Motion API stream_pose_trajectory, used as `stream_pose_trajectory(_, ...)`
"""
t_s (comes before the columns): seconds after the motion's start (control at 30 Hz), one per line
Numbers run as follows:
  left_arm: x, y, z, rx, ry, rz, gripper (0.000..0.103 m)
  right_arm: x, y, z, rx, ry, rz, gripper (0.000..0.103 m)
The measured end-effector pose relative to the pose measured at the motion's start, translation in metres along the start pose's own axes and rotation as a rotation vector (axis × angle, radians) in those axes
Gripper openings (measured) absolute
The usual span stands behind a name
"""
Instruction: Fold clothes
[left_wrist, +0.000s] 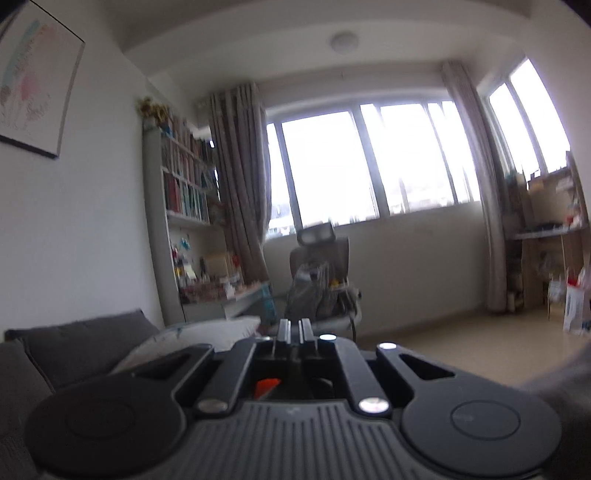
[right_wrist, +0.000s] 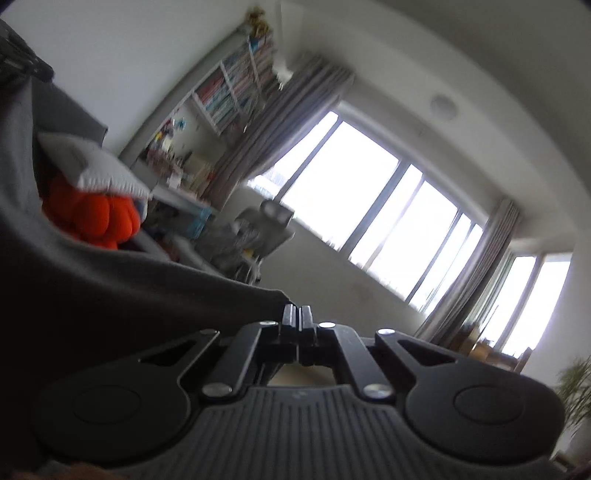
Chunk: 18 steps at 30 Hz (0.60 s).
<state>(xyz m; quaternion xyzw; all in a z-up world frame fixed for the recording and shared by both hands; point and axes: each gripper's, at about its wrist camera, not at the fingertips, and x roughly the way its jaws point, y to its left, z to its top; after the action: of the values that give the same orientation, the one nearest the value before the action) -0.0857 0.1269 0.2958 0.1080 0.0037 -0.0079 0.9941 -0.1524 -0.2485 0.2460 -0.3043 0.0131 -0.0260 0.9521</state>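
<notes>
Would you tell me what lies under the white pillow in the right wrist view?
An orange plush cushion sits under the white pillow. The dark grey garment covers the cushion's lower part and whatever it rests on.

You are in a lived-in home room: wide window (left_wrist: 369, 166) as landmark, curtains (left_wrist: 240, 184) flanking it, bookshelf (left_wrist: 184, 184) left of it, office chair (left_wrist: 321, 273) below it, sofa cushions (left_wrist: 85, 343) nearest you.

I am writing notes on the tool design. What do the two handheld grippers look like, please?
Both look the same: matte black. The left gripper and the right gripper each have two narrow flat fingers, angled linkage bars with silver rivets, two round discs at the sides and a ribbed grey plate between them. No cables or sleeves are visible.
</notes>
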Motion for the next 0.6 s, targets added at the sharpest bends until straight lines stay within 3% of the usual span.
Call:
stream_pose_trajectory(0.1,0.062,-0.016,-0.029,0.002,0.073,-0.021,0.004,0.069,0.012,-0.034,0.005,0.054,-0.004,0.000)
stream_pose_trajectory(0.27,0.170,-0.051,-0.085,0.037,0.147,-0.012,0.004,0.165,0.043,-0.081,0.033,0.019,-0.125,0.000)
stream_pose_trajectory(0.3,0.191,-0.058,-0.103,0.054,0.182,-0.011,0.004,0.182,0.054,-0.095,0.037,0.068,-0.109,0.000)
stream_pose_trajectory(0.37,0.231,-0.069,-0.157,0.076,0.365,-0.011,0.009,0.216,0.078,-0.127,0.033,0.180,-0.074,0.001)
stream_pose_trajectory(0.4,0.252,-0.075,-0.184,0.088,0.457,-0.012,0.009,0.234,0.094,-0.149,-0.002,0.278,-0.044,0.000)
stream_pose_trajectory(0.47,0.273,-0.071,-0.221,0.064,0.565,0.031,0.009,0.262,0.118,-0.191,-0.040,0.419,-0.027,0.000)
stream_pose_trajectory(0.6,0.255,-0.032,-0.232,-0.135,0.585,0.002,0.010,0.264,0.116,-0.225,0.031,0.532,0.004,0.003)
